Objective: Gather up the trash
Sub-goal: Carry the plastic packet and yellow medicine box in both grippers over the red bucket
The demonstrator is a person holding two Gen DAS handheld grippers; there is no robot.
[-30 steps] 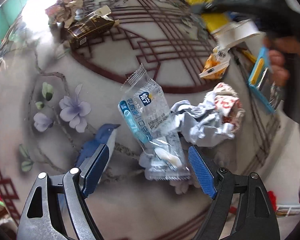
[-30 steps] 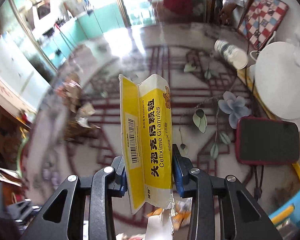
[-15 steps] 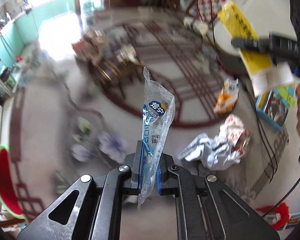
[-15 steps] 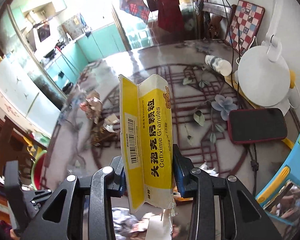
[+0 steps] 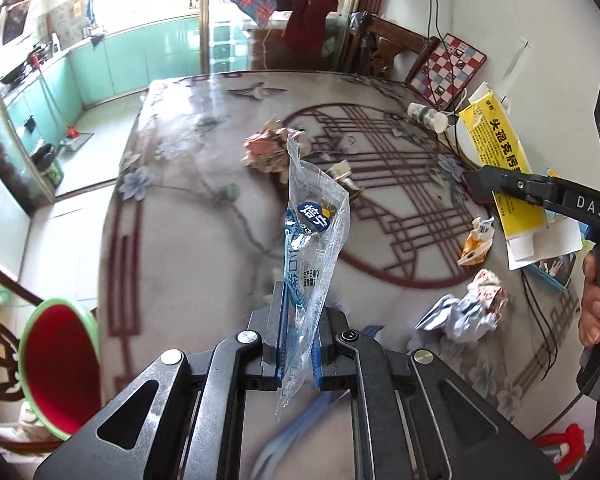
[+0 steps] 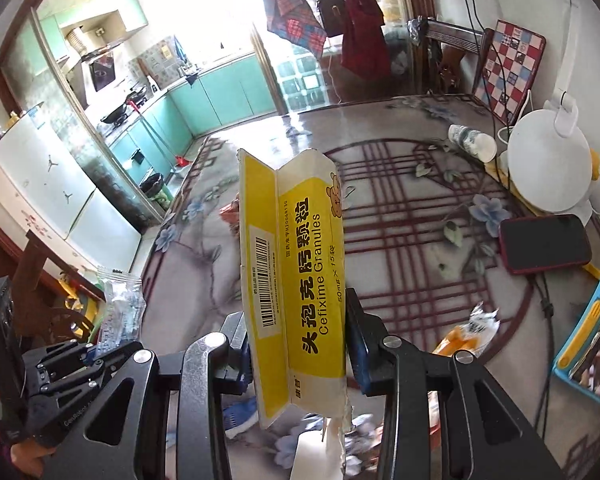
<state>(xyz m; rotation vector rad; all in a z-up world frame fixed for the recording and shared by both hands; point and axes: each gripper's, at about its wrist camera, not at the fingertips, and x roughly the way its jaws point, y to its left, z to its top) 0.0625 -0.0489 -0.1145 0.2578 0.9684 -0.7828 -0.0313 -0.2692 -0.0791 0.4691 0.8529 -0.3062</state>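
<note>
My left gripper (image 5: 298, 344) is shut on a clear plastic wrapper (image 5: 314, 232) with blue print, which stands upright above the table. My right gripper (image 6: 298, 344) is shut on a flattened yellow medicine box (image 6: 296, 276), held upright; from the left wrist view that yellow box (image 5: 500, 160) and the gripper holding it show at the right, with a hand on the grip. Still lying on the table (image 5: 188, 240) are a crumpled white and red paper wad (image 5: 466, 308), an orange snack wrapper (image 5: 476, 242), a pink crumpled wad (image 5: 270, 152) and a small gold and white piece (image 5: 342, 178).
A red bin with a green rim (image 5: 60, 364) stands off the table's left edge. A red-cased phone (image 6: 544, 242), a white round lamp base (image 6: 548, 168), a tipped small bottle (image 6: 472, 142), cables and a blue case (image 6: 592, 344) crowd the table's right side.
My left gripper shut on the clear wrapper and lifted it off the table. Both grippers rose and drew back; the yellow box stayed gripped.
</note>
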